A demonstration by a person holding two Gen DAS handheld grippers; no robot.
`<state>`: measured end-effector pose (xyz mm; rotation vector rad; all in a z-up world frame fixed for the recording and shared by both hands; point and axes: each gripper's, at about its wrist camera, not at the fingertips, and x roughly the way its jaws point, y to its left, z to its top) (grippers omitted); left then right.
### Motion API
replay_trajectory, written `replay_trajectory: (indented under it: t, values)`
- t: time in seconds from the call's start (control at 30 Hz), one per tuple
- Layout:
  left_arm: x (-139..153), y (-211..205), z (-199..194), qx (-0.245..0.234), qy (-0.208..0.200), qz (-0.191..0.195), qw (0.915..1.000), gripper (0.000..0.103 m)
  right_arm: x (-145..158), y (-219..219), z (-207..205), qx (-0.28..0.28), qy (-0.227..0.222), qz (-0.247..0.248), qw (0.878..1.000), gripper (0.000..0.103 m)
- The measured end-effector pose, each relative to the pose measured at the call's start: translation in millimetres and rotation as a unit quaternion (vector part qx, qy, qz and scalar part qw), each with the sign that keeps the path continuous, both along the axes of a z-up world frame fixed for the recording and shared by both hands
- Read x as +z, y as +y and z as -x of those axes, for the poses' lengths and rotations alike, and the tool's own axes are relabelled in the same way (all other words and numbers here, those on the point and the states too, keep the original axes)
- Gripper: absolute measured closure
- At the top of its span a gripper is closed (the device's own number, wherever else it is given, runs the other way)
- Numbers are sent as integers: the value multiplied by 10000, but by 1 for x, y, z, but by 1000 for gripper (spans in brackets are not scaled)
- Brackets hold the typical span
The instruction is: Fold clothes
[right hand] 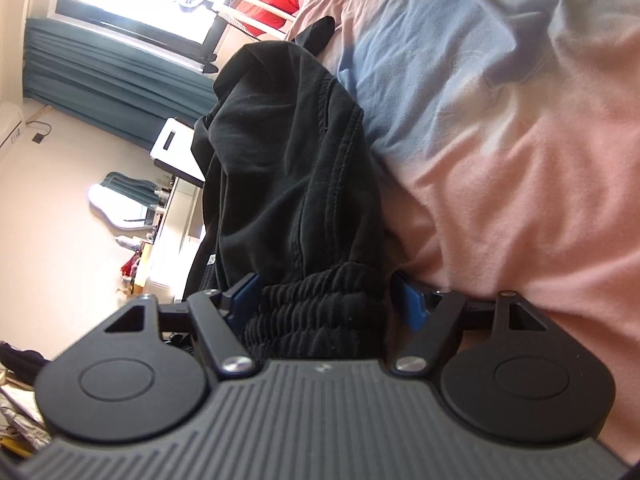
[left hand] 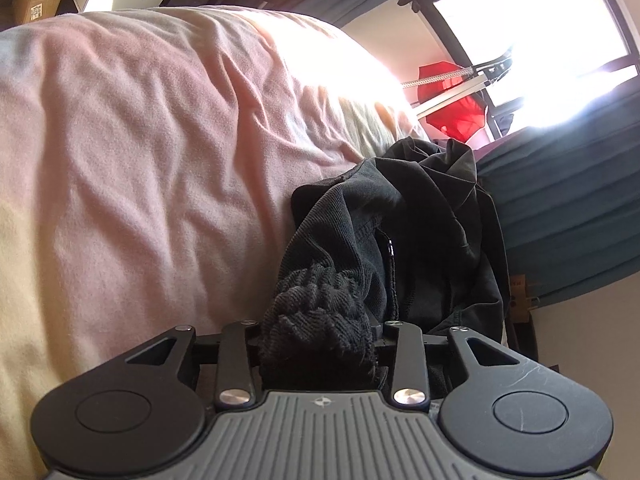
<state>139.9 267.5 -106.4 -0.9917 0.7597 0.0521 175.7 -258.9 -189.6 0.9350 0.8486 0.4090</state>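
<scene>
Bunched ribbed black fabric fills the gap between the fingers of the left gripper [left hand: 318, 336], whose jaws are pinched on a gathered elastic waistband of a black garment [left hand: 404, 224]. Its fingers are almost wholly buried in the cloth, so only the linkage arms to either side are plain. From the pinch, the garment runs straight ahead of the gripper and slightly to its right, hanging in loose folds with its long axis along the fingers' line.

On the other side, the right gripper [right hand: 320, 300] clamps the same ribbed band; one of its blue pads [right hand: 412, 300] shows at the right edge of the bunched cloth and another at the left, the jaws held apart only by the thickness of the fabric. Ahead of this gripper the garment rises as a dark mound, its stitched seams running away along the fingers' axis.

Beside the cloth lies a wrinkled pink blanket [left hand: 140, 152], to the left of the left gripper and to the right of the right one, with a pale blue patch in the right wrist view. Beyond the garment stand teal curtains [right hand: 100, 72], a bright window [left hand: 532, 20] and a red item [left hand: 456, 108] hung on a rack.
</scene>
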Motion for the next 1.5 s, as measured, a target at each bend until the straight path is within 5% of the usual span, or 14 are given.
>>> replay_trajectory:
  t: [0.13, 0.27, 0.37, 0.6, 0.9, 1.03, 1.1, 1.2, 1.33, 1.5]
  values:
    - [-3, -1, -3, 7, 26, 57, 10000, 58, -3, 5, -1, 30, 15, 123, 9999, 56]
    - [-3, -3, -5, 74, -62, 29, 9999, 64, -2, 2, 2, -16, 18, 97, 9999, 74]
    - [4, -5, -7, 57, -175, -182, 9997, 78, 2, 0, 6, -34, -27, 44, 10000, 76]
    - [58, 13, -23, 275, -636, -713, 9950, 87, 24, 30, 15, 590, -226, -33, 9980, 80]
    - [149, 103, -88, 459, -905, -1804, 9784, 88, 54, 187, 7, 1594, -819, -1024, 9785, 82]
    - [183, 156, -115, 833, -778, -2631, 9580, 88, 54, 272, -1, 2168, -832, -1310, 9638, 82]
    - [180, 176, -128, 960, -578, -3231, 9397, 87, 45, 312, -1, 2429, -723, -1365, 9577, 82]
    - [142, 198, -151, 760, 6, -3575, 9308, 86, 22, 350, -8, 2653, -378, -1111, 9570, 82]
    - [94, 210, -159, 852, 203, -3411, 9359, 85, 0, 371, -22, 2911, -81, -724, 9539, 82]
    - [93, 205, -155, 570, 329, -3529, 9333, 76, 7, 366, -20, 3126, -154, -579, 9480, 79]
